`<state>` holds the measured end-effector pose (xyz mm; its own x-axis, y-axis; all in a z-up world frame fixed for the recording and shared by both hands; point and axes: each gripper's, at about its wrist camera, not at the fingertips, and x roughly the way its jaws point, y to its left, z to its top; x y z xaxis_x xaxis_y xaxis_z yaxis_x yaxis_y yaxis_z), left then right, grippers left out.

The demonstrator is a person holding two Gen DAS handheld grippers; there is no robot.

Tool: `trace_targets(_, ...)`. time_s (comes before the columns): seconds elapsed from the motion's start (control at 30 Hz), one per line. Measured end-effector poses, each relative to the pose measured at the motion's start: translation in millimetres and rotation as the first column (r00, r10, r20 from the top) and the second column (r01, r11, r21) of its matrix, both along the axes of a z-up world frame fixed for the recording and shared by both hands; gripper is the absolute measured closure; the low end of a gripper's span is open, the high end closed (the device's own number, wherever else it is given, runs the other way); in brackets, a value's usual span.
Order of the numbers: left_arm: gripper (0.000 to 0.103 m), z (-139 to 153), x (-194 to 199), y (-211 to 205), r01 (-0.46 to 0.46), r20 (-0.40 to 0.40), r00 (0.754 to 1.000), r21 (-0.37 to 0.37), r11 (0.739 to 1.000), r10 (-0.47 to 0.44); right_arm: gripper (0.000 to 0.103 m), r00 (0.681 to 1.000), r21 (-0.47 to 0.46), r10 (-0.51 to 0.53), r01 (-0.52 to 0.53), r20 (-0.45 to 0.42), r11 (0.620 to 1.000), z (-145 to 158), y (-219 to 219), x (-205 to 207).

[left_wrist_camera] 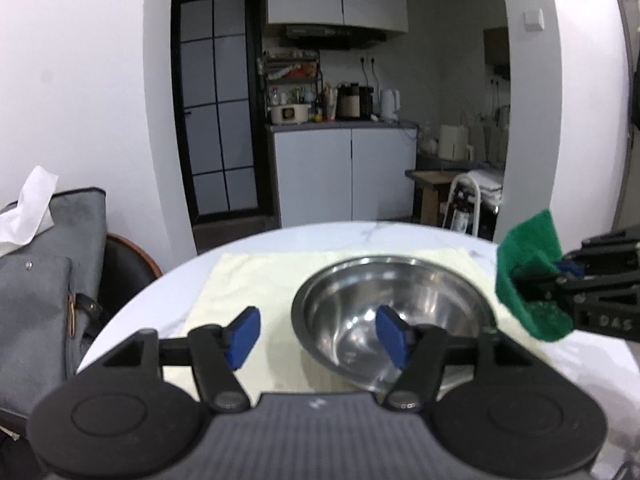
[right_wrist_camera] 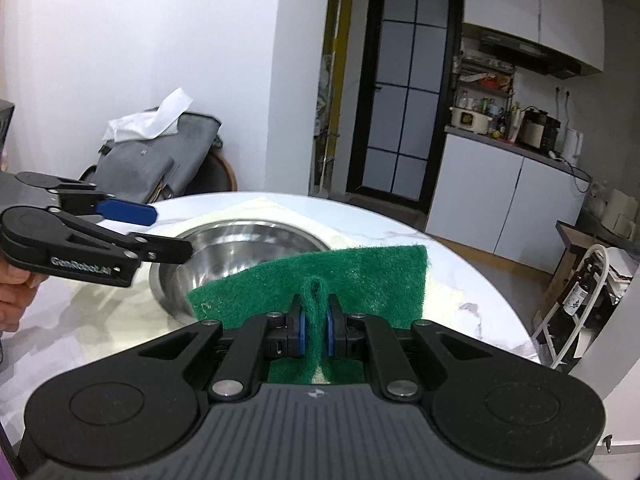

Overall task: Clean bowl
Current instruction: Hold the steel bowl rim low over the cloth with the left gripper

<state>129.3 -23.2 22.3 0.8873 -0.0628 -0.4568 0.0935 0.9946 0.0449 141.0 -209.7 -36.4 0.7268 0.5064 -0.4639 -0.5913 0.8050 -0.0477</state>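
Jaws on your left gripper (left_wrist_camera: 318, 336) stand apart with nothing between them; jaws on your right gripper (right_wrist_camera: 314, 330) are clamped on the green scouring pad (right_wrist_camera: 320, 280), pinching a fold in its middle. No earlier view, so only the present state is noted.

Landmark is the steel bowl (left_wrist_camera: 394, 312). It sits upright on a pale cloth (left_wrist_camera: 248, 280) on the round marble worktop (left_wrist_camera: 400, 232). Relative to the bowl, your left gripper hangs at the near-left rim: its right pad is over the bowl's inside, its left pad outside the rim over the cloth. So the rim wall lies between the pads, not yet touched as far as I can tell.

Your right gripper sits off the bowl's right side, pad edge near the rim, above it.

Judgement: left is nearer the rim, so it braces; right must swing the pad left and down into the bowl.
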Motion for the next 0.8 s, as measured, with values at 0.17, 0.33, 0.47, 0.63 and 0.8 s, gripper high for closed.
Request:
trace_targets(0.17, 0.029, 7.0, -9.4, -25.0, 0.120, 0.006, 0.993, 0.044, 0.992, -0.120, 0.092, 1.000, 0.014, -0.016, 0.016, 0.006, 1.000, 1.8, -4.2, 0.9)
trace_targets(0.33, 0.029, -6.0, -13.0, -54.8, 0.229, -0.053, 0.973, 0.129, 0.965, -0.223, 0.092, 1.000, 0.006, -0.018, 0.018, 0.019, 1.000, 0.4, -7.0, -3.9)
trace_targets(0.47, 0.028, -13.3, -11.3, -63.3, 0.250, -0.072, 0.968, 0.152, 0.956, -0.242, 0.092, 1.000, 0.007, -0.020, 0.020, 0.015, 1.000, -1.5, -10.7, -5.0)
trace_targets(0.63, 0.028, -24.3, -3.9, -67.9, 0.259, -0.074, 0.966, 0.179, 0.949, -0.250, 0.092, 1.000, 0.012, -0.011, 0.011, 0.010, 1.000, -3.8, -13.4, -6.1)
trace_targets(0.8, 0.035, -32.7, 1.7, -64.3, 0.272, -0.078, 0.962, 0.179, 0.946, -0.262, 0.092, 1.000, 0.001, 0.000, 0.000, 0.007, 1.000, -8.2, -12.7, -7.3)
